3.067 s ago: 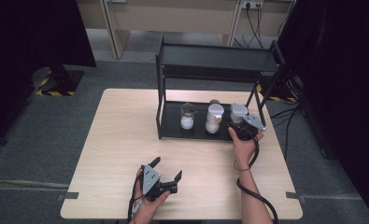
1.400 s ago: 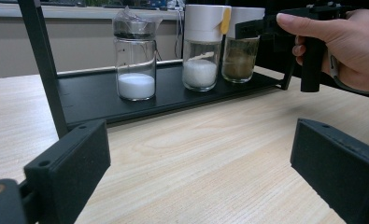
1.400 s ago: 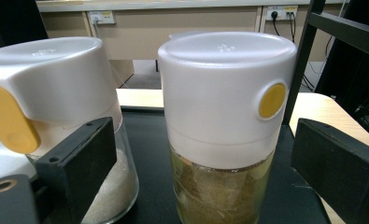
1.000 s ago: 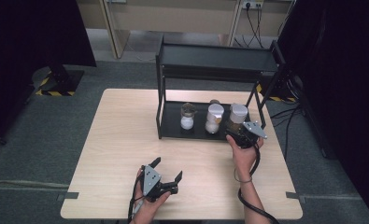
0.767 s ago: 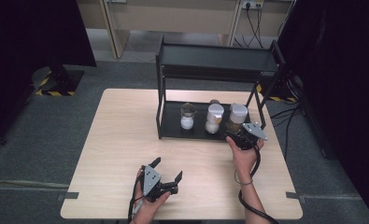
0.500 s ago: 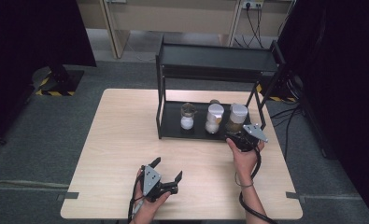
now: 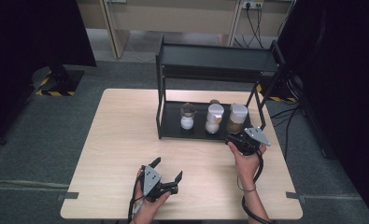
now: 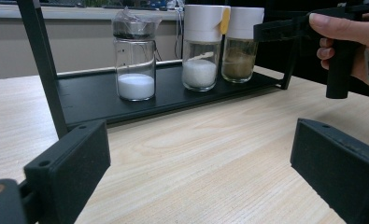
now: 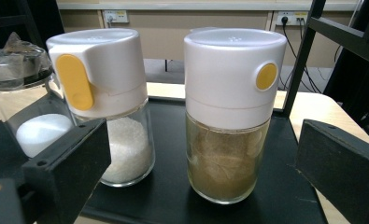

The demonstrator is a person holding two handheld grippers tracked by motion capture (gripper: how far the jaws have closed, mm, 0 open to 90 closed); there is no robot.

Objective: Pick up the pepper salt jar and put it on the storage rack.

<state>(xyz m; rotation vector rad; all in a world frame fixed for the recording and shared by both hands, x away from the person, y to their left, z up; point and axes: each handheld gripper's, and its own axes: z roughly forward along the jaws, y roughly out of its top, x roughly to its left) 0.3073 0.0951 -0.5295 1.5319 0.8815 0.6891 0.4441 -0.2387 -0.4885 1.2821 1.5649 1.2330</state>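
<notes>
Right gripper [image 7: 236, 141]: jaws wide apart, holding nothing, lined up on the brown-spice jar [image 9: 229, 116].
Jar's place: upright on the lower tray of the black rack [image 7: 173, 127], rightmost of three, just beside the white-granule jar [image 9: 107, 107].
Handling: glass body, likely smooth, rigid and breakable; the white plastic cap [image 9: 233, 74] may pop loose.
Best hold: on the glass, below the cap.
Left gripper [image 7: 166, 173]: open and empty, low over the table [image 7: 117, 140].

I can't read the brownish contents of the white-capped glass shaker [image 9: 226, 140]; the foil-topped glass jar [image 9: 14, 74] is cut off at the left edge.
</notes>
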